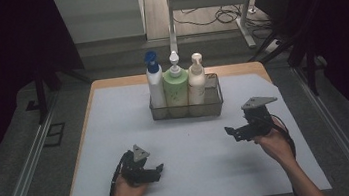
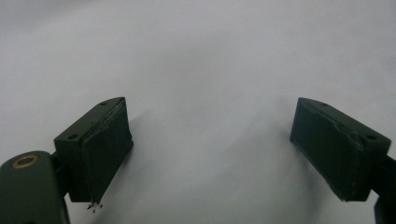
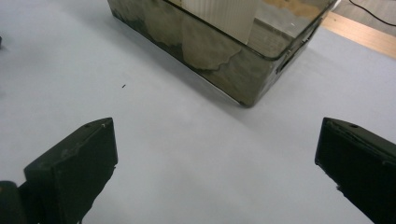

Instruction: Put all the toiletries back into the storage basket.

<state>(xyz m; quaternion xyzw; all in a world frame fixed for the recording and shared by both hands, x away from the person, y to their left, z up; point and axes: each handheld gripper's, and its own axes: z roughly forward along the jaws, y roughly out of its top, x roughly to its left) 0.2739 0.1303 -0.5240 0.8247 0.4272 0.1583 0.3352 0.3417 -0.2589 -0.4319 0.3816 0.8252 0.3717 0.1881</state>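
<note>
High view: pale grey-blue mat [image 1: 116,135], smooth and matte, laid over a light wooden table [image 1: 110,81] with rounded corners. Toward the far middle, 1 dark wire-mesh basket [image 1: 214,104], rectangular and low-walled, carrying 3 upright pump bottles in a row: a white bottle with a blue pump [image 1: 155,85] at the left end, a pale green bottle with a white pump [image 1: 176,85] in the middle, a cream bottle with a cream pump [image 1: 196,79] at the right end, all standing close, shoulder to shoulder. 2 black grippers over the mat, 1 per hand. Left gripper [image 1: 157,169] low at the near left, well apart from the basket, jaws spread, nothing held. Right gripper [image 1: 231,132] near the basket's right front corner yet clear of it, grey three-cornered plate on top, jaws spread, nothing held. Left gripper view: 2 blocky black jaws with worn, chipped pad edges, set wide over bare smooth mat [image 2: 205,70], nothing between them. Right gripper view: 2 scuffed black jaws at the frame's bottom corners, parted to full width and empty, above the mat [image 3: 196,163]; beyond, the near corner of the basket [image 3: 243,79], its fine mesh wall translucent with a dark wire rim, bottle bases blurred behind it, a ribbed white bottle [image 3: 224,14] rising inside; a strip of wooden table edge [image 3: 364,35] at upper right.
</note>
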